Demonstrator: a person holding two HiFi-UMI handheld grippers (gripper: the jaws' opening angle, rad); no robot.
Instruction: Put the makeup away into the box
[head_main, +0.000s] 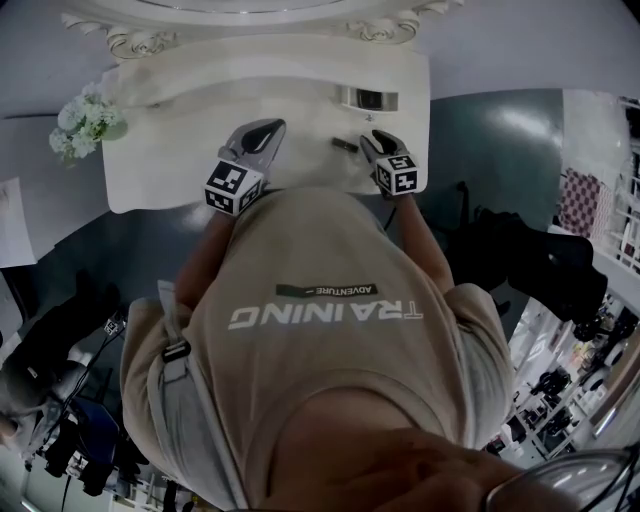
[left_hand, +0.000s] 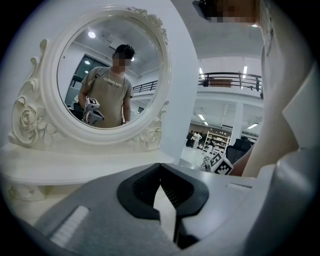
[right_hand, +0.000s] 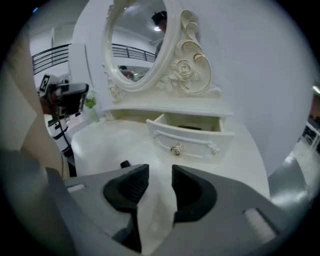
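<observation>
A small dark makeup stick (head_main: 345, 145) lies on the white vanity table (head_main: 180, 170), just left of my right gripper (head_main: 372, 137). In the right gripper view only its dark end (right_hand: 125, 164) peeks out beside the left jaw. My right gripper (right_hand: 160, 172) is open, with bare tabletop showing between its pads. Straight ahead of it stands the white drawer box (right_hand: 190, 141), pulled open, also seen at the table's back (head_main: 368, 98). My left gripper (head_main: 272, 127) hovers over the table's middle, and its jaws (left_hand: 160, 167) are shut with their tips together and nothing held.
An ornate oval mirror (left_hand: 107, 75) rises at the back of the table (right_hand: 135, 45). A pot of white flowers (head_main: 85, 120) stands at the table's left corner. Dark floor surrounds the table; the person's body stands against its near edge.
</observation>
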